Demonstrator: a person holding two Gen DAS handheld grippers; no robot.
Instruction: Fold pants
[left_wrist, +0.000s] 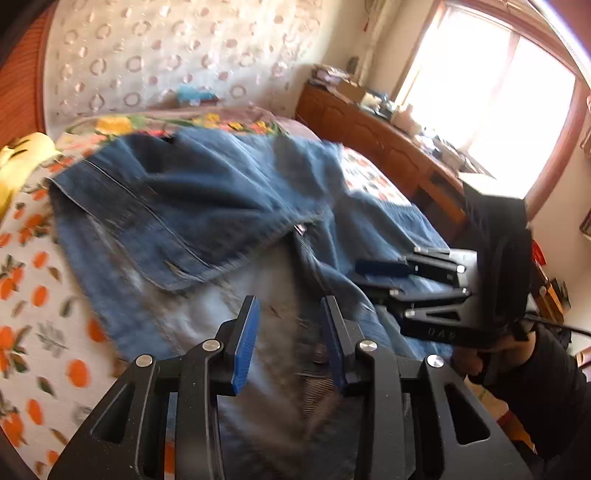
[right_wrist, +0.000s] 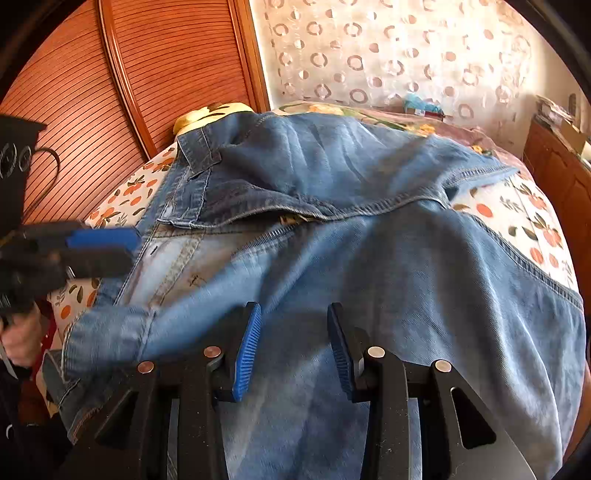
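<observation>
Blue jeans (left_wrist: 184, 206) lie spread on the bed, with a darker part folded over the paler part. In the left wrist view my left gripper (left_wrist: 290, 306) hovers over the pale denim, open, with nothing between its blue pads. My right gripper (left_wrist: 365, 277) sits to its right, low over the jeans, held by a hand in a black sleeve. In the right wrist view the right gripper (right_wrist: 294, 314) stands open above the jeans (right_wrist: 369, 258), with only cloth beneath the gap. The left gripper (right_wrist: 129, 247) shows at the left edge beside the waistband, its jaws apart.
The bed sheet (left_wrist: 37, 295) has an orange fruit print and also shows beside the jeans as sheet (right_wrist: 535, 221). A yellow cushion (right_wrist: 214, 110) lies by the wooden headboard (right_wrist: 147, 74). A cluttered wooden cabinet (left_wrist: 388, 147) runs along the far side under a bright window (left_wrist: 480, 92).
</observation>
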